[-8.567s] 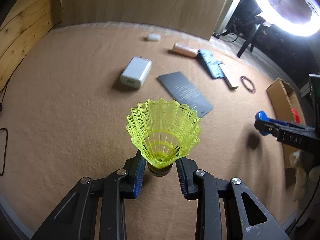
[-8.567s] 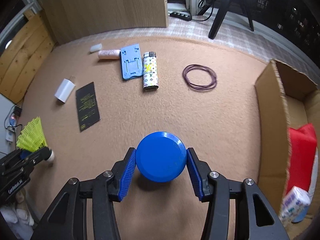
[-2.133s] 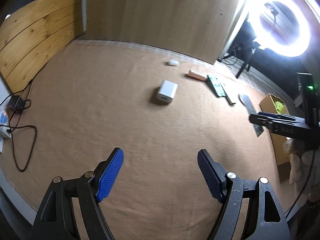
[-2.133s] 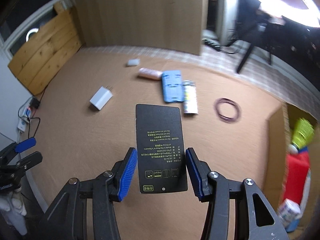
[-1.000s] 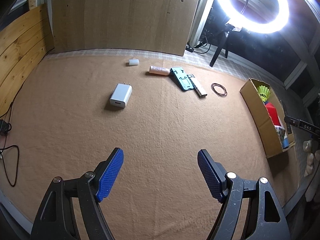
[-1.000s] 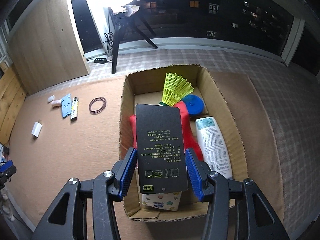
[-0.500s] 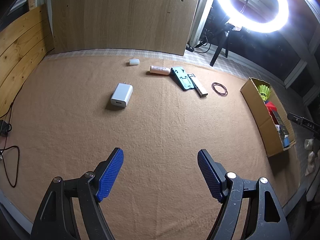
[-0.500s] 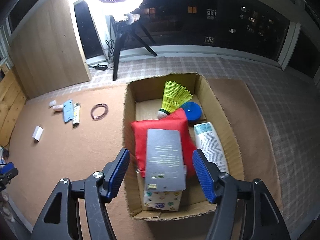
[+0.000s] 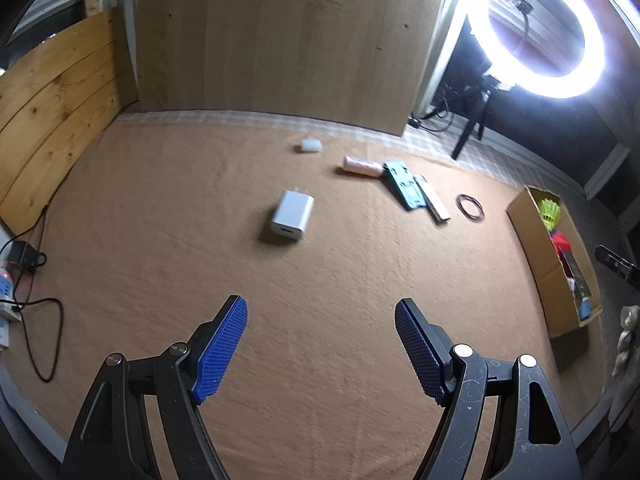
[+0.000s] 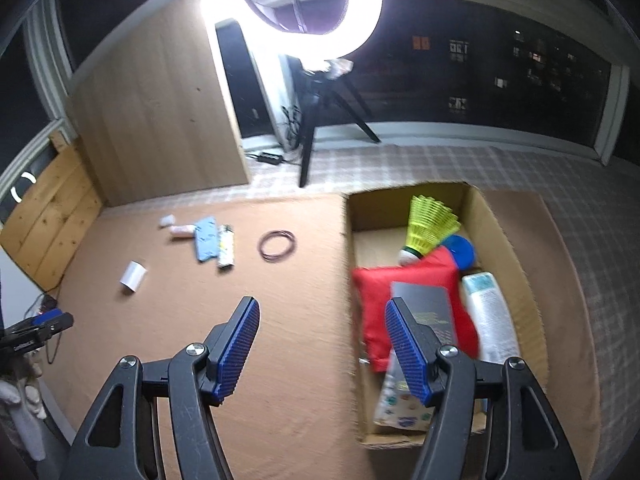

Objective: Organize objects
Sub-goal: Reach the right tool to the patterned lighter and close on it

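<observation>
Right gripper (image 10: 322,344): blue ribbed jaws stood apart, nothing between them, hanging over the tan felt mat (image 10: 280,288) at the left wall of the open cardboard box (image 10: 508,248). Left gripper (image 9: 320,350): jaws wide apart, empty, over bare mat.

Only the right wrist view showed the box contents: flat black card with yellow print (image 10: 428,308) lying on a red cushion (image 10: 372,292), yellow plastic shuttlecock (image 10: 430,224), blue round lid (image 10: 462,250), white bottle (image 10: 490,316), patterned packet (image 10: 394,404) at the near end. The left view saw that box only edge-on at far right.

The left view gave the loose items better: white wall charger (image 9: 292,216) mid-mat, small white cap (image 9: 311,145), pink tube (image 9: 362,165), light-blue phone stand (image 9: 404,184) touching a white lighter (image 9: 432,200), dark hair-tie ring (image 9: 470,206) just beside.

Both grippers pitched steeply down.

Room: wood panels, lit ring light (image 9: 544,32) on a tripod, dark windows, checked floor beyond the mat.
</observation>
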### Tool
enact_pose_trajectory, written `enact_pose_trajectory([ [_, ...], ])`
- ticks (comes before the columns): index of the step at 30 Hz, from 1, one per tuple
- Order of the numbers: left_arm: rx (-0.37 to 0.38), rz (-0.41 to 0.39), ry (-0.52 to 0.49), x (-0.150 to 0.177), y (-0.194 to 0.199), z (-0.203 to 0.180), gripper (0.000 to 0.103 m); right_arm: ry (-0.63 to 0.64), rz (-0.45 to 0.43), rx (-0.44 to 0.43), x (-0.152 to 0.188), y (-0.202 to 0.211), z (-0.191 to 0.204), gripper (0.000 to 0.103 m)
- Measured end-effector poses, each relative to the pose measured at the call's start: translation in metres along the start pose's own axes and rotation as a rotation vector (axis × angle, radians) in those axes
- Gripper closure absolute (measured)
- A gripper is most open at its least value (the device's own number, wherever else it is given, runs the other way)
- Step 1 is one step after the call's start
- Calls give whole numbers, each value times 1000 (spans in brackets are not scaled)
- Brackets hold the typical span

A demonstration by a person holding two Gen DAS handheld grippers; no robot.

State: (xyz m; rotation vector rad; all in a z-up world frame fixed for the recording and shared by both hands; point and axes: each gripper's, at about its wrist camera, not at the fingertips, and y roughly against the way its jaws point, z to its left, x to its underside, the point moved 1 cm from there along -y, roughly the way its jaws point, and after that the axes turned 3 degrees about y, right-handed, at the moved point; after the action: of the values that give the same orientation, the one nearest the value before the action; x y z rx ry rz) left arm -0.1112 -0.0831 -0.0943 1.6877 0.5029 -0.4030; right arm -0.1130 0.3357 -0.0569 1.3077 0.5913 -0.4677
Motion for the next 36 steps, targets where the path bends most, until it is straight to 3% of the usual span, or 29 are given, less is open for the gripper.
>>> enact_pose_trajectory([
  [10, -26, -52, -34, -30, 15, 9, 24, 59, 5, -67, -26, -4, 40, 41],
  [22, 37, -78, -75, -96, 9, -15, 24, 84, 51, -107, -69, -21, 64, 41],
  [27, 38, -74, -115, -125, -10, -38, 24, 50, 94, -137, -94, -46, 60, 42],
  [31, 24, -57, -138, -150, -35, -53, 28, 36, 130, -146, -110, -71, 59, 48],
  [36, 30, 16, -113, -173, -85, -62, 31, 28, 181, -129, -117, -109, 60, 53],
])
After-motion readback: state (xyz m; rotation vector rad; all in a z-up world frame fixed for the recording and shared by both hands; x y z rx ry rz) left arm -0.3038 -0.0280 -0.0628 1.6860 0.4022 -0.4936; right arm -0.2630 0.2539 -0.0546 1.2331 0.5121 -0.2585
